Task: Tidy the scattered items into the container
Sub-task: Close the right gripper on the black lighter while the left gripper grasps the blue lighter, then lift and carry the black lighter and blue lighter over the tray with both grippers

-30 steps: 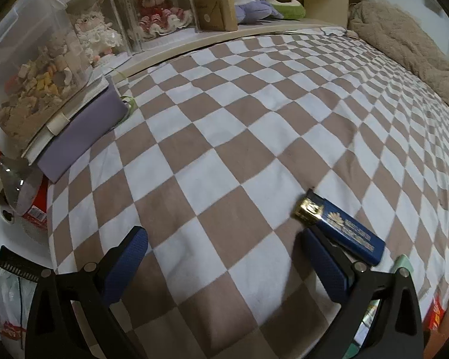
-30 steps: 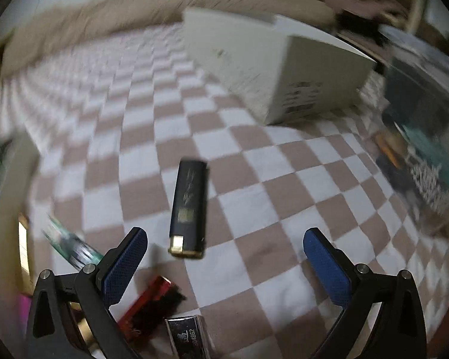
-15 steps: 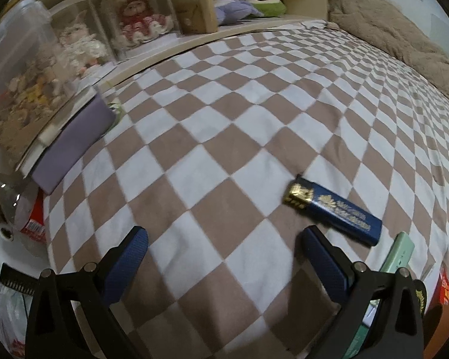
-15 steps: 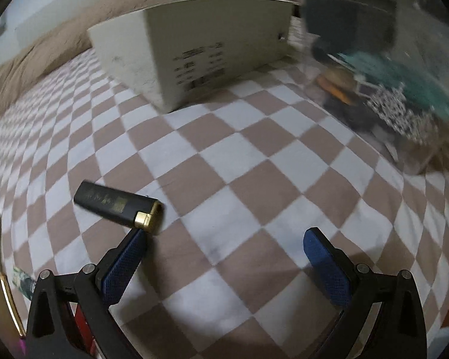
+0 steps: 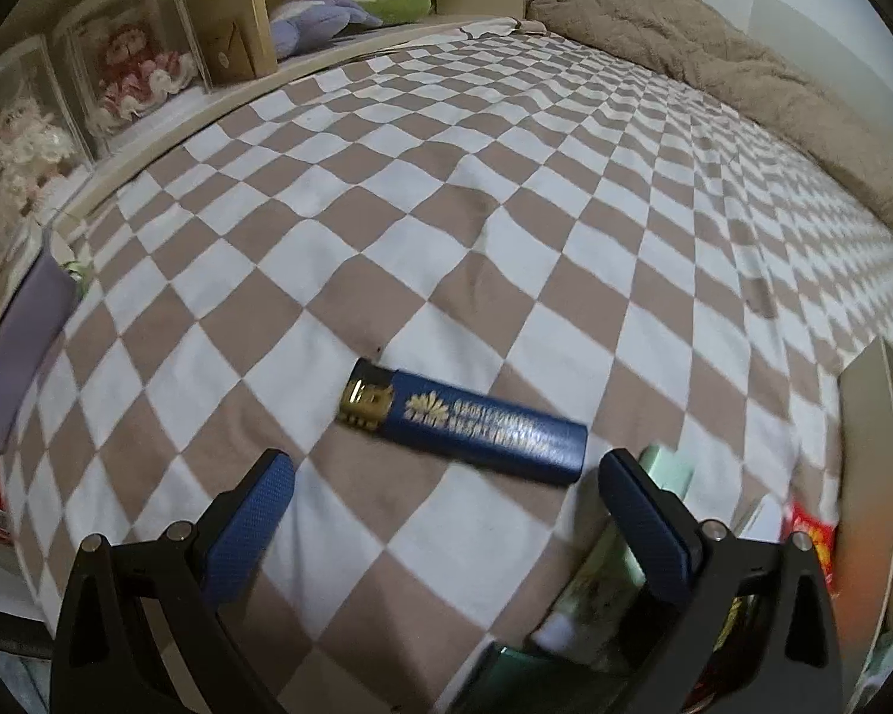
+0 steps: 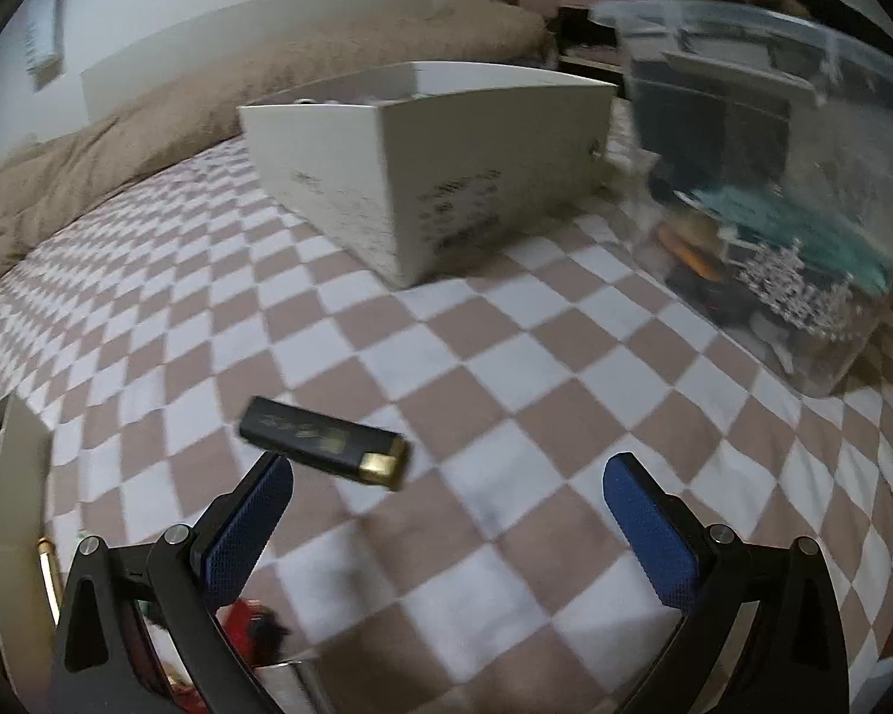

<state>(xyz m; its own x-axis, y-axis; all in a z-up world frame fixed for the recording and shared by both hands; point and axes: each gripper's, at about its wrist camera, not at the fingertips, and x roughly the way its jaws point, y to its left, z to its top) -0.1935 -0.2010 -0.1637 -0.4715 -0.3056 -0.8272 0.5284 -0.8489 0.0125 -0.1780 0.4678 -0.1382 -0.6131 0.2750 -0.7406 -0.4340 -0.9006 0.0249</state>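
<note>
A blue lighter (image 5: pixel 467 421) with a gold cap lies flat on the checked bedspread (image 5: pixel 446 208), just ahead of my open left gripper (image 5: pixel 446 494). In the right wrist view a black lighter (image 6: pixel 326 443) with a gold cap lies just ahead of my open right gripper (image 6: pixel 446 494), close to its left finger. Behind it stands an open white box (image 6: pixel 434 154). A pale green lighter (image 5: pixel 670 470) peeks out beside the left gripper's right finger. A red lighter (image 6: pixel 250 625) lies under the right gripper.
A clear plastic tub (image 6: pixel 774 178) with mixed items stands right of the white box. Doll display cases (image 5: pixel 89 77) and a shelf with plush toys (image 5: pixel 351 12) line the bed's far-left edge. A beige blanket (image 5: pixel 744 77) lies along the far side. A purple pad (image 5: pixel 18 345) sits left.
The left gripper has swung right and closer, so the blue lighter now sits between its fingers' line. The right view turned; the black lighter went from upright to lying crosswise near the left finger.
</note>
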